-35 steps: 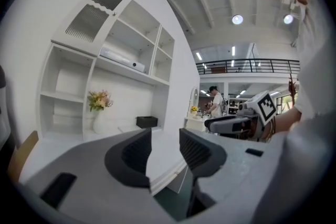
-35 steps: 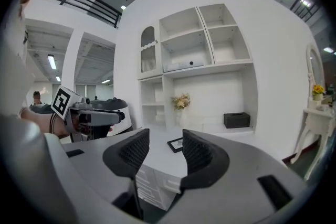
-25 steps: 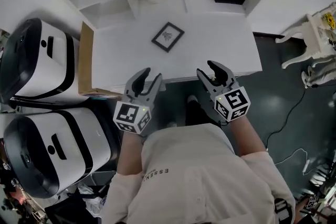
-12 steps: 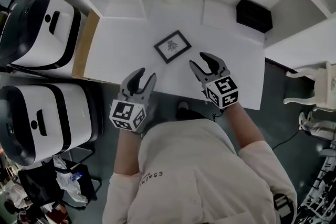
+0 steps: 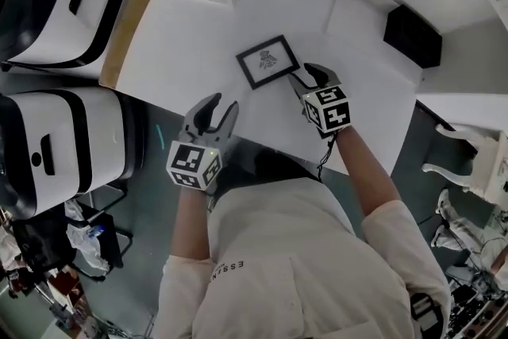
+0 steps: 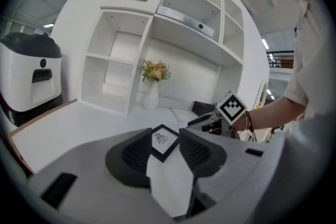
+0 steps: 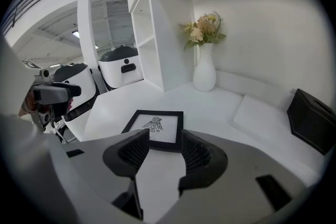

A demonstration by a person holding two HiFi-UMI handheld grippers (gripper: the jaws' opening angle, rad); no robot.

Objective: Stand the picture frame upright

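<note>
Jaws: both pairs apart, empty. Right gripper (image 5: 306,78) just beside picture frame (image 5: 268,61), flat mid-tabletop (image 5: 178,52); left gripper (image 5: 213,110) at near edge. Step: approach. Next, likely: grip frame's edge, tilt upright.

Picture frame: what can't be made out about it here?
- Head view: the right gripper overlaps the picture frame's near corner; contact unclear.
- Right gripper view: the near edge sits behind the jaws.
- All views: it lies face up, so any back stand is hidden.
- Drawing: too small to identify.
</note>
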